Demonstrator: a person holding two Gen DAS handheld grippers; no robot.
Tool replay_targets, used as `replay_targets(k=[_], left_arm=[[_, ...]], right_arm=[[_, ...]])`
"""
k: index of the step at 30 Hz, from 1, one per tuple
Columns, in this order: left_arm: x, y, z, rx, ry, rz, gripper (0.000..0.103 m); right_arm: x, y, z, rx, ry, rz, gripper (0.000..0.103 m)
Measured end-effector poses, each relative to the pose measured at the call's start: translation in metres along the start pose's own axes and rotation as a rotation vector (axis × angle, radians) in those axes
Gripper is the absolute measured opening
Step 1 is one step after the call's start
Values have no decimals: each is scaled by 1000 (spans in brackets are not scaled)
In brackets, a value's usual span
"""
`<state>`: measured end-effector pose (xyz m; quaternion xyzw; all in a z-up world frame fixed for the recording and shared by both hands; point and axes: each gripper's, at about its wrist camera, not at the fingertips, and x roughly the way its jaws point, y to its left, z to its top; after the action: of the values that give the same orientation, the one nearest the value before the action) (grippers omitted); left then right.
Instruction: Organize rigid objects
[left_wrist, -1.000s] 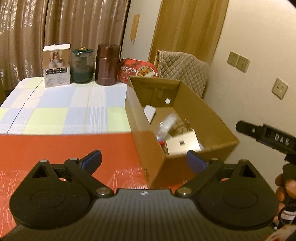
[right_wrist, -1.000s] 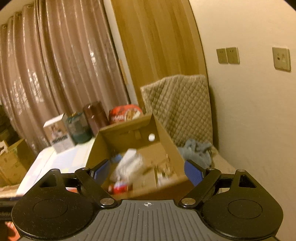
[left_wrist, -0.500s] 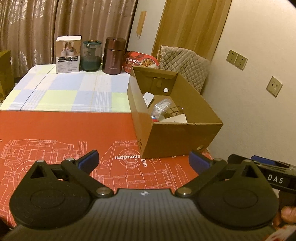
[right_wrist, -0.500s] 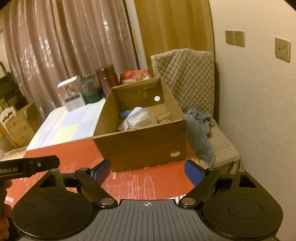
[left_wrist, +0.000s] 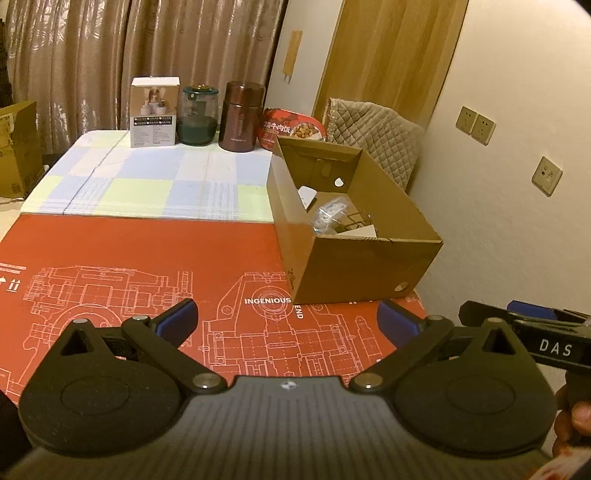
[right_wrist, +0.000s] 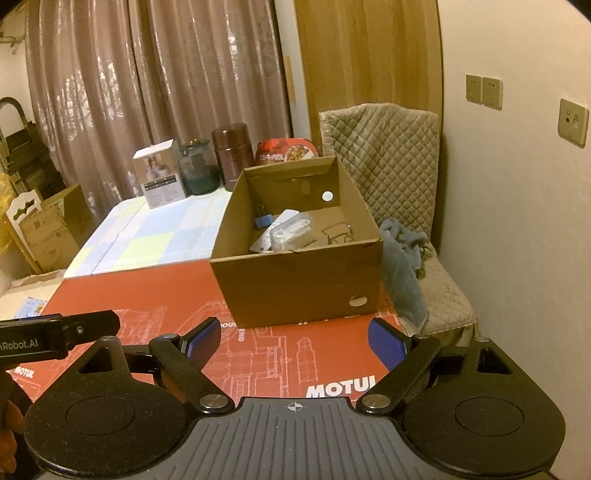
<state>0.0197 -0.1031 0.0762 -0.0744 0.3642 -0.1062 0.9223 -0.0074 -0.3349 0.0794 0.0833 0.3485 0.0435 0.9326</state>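
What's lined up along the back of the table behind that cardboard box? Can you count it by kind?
Printed white carton: 1
Green glass jar: 1
Brown flask: 1
Red meal tub: 1
Total: 4

Both wrist views look down across the red mat (left_wrist: 147, 266) at the cardboard box (right_wrist: 295, 284).

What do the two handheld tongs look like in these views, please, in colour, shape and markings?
Both the left tongs and the right tongs are matte black, with rounded disc-like housings, silver pivot screws, a ribbed grey centre plate and blue textured pads. White lettering "DAS" shows on one body, "Robot.AI" on the other. No cables or sleeves are visible.
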Motion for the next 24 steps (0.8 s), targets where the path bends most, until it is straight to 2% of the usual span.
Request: replay_targets(k=[24], left_arm=[[-10,-9,-9,48,-8,-10,102]], right_arm=[[-13,6,-5,-21,-5,-15,84]])
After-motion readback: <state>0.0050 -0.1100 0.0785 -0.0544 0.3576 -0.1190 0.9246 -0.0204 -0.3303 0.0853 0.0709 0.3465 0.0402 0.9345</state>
